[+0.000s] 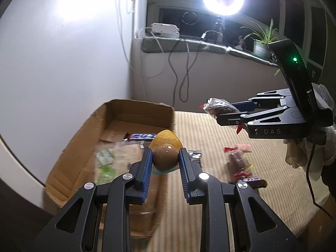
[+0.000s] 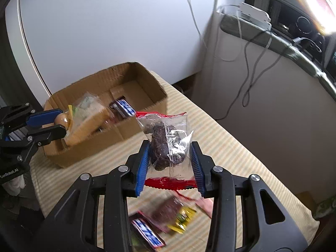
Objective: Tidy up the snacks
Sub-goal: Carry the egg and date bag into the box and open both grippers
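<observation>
A: Left wrist view first: the left gripper (image 1: 165, 159) pinches a brown, glossy, egg-shaped snack in a yellow-backed plastic pack (image 1: 164, 156), held up in the air. Right behind and below it sits the open brown cardboard box (image 1: 138, 113), already holding a blue-lettered chocolate bar (image 1: 140, 137) and a green-and-white packet (image 1: 104, 157).

B: And the other side?

A: The right gripper (image 2: 170, 156) is clamped on a clear plastic pouch with red crimped ends and a dark cake inside (image 2: 166, 145). The pouch stands upright between the pads, long axis running away from the camera. It is also off the striped cloth surface (image 2: 220, 142).

B: Which hand is nearer the box?

A: The left, I judge. In the right wrist view it hangs at the box's near-left corner, while the pouch sits to the right of the box and nearer the camera. So the right hand has to travel left and away to reach the opening.

B: What is left?

A: Several wrapped snacks lie loose on the cloth, among them another chocolate bar (image 2: 147, 233) and a yellow-trimmed packet (image 2: 182, 220), both blurred.
</observation>
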